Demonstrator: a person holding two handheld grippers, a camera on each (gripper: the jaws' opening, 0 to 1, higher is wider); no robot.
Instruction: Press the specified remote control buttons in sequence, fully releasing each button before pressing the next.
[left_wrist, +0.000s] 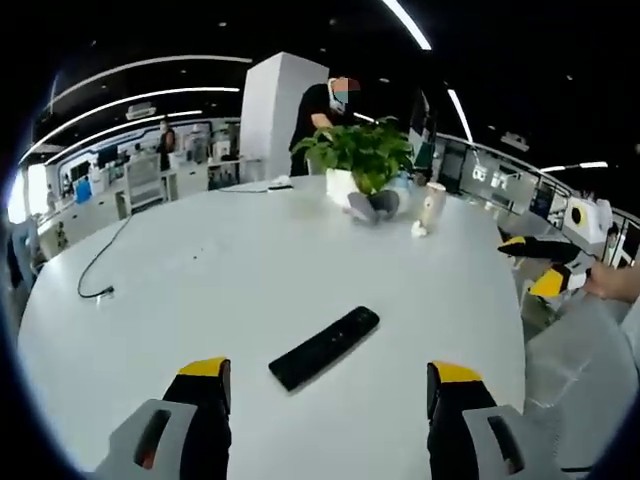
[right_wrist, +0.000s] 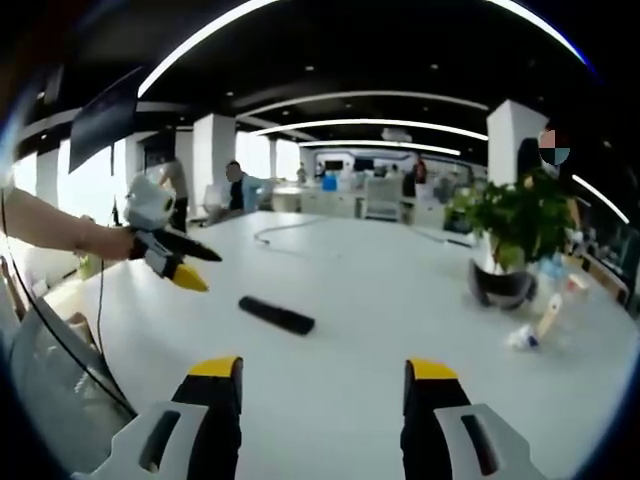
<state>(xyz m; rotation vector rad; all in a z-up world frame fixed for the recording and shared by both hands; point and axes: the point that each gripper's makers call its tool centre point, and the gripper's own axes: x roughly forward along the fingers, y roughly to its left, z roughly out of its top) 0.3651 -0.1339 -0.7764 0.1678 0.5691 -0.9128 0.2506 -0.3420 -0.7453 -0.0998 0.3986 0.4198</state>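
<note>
Left claw (left_wrist: 328, 385) hangs wide apart, holding nothing, just short of the black remote (left_wrist: 324, 347) on the white counter (left_wrist: 200, 270). Right claw (right_wrist: 322, 385) likewise gapes, farther from the remote. Plant (left_wrist: 362, 155) stands beyond.

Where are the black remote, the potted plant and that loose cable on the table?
remote (left_wrist: 324, 347), left gripper view, middle of its body
potted plant (left_wrist: 362, 150), left gripper view, leaves
cable (left_wrist: 100, 257), left gripper view, mid-length
</note>
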